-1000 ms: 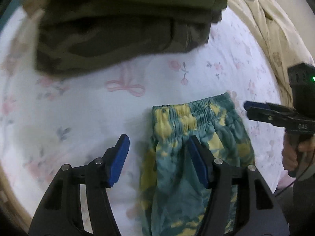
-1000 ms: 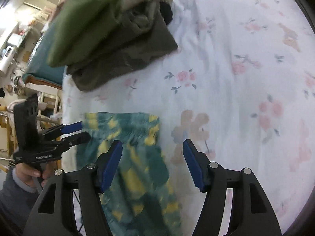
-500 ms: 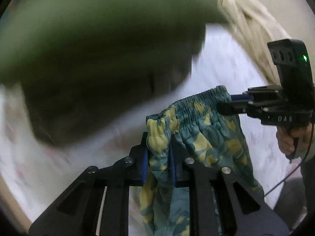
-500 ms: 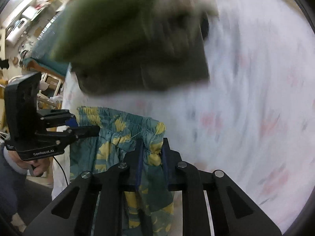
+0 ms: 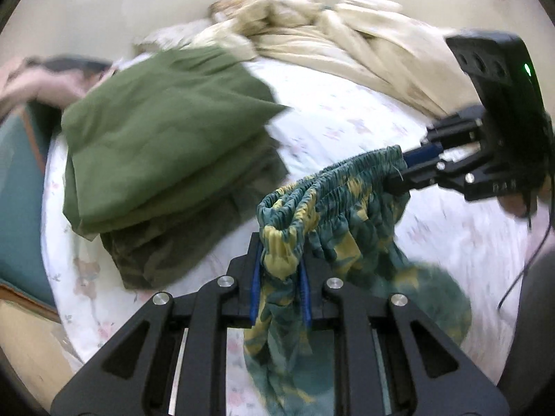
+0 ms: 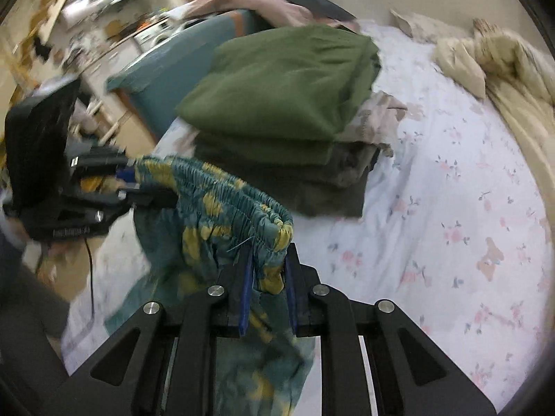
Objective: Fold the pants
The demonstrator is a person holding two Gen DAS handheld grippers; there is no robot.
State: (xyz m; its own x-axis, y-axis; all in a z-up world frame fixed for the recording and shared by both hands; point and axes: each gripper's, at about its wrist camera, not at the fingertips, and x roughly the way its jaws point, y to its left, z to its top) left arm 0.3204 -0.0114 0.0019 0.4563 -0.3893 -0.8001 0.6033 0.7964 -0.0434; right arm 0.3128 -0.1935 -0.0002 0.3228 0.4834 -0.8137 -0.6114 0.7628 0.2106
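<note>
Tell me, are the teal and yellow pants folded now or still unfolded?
Unfolded. The pants hang by the waistband, which is stretched between the left tongs and the right tongs; the legs droop toward the bed sheet.

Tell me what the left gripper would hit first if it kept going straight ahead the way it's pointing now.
Probably the folded clothes pile on the bed sheet, or the sheet beside it; depth is unclear. The left gripper is clamped on the pants waistband.

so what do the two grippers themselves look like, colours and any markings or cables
Both the left gripper and right gripper are matte black, with angular linkage arms, silver round pivot bolts and thin blue pads inside the fingers. The right gripper's boxy black housing shows a green light, faint white lettering too blurred to read, and a thin black cable.
</note>
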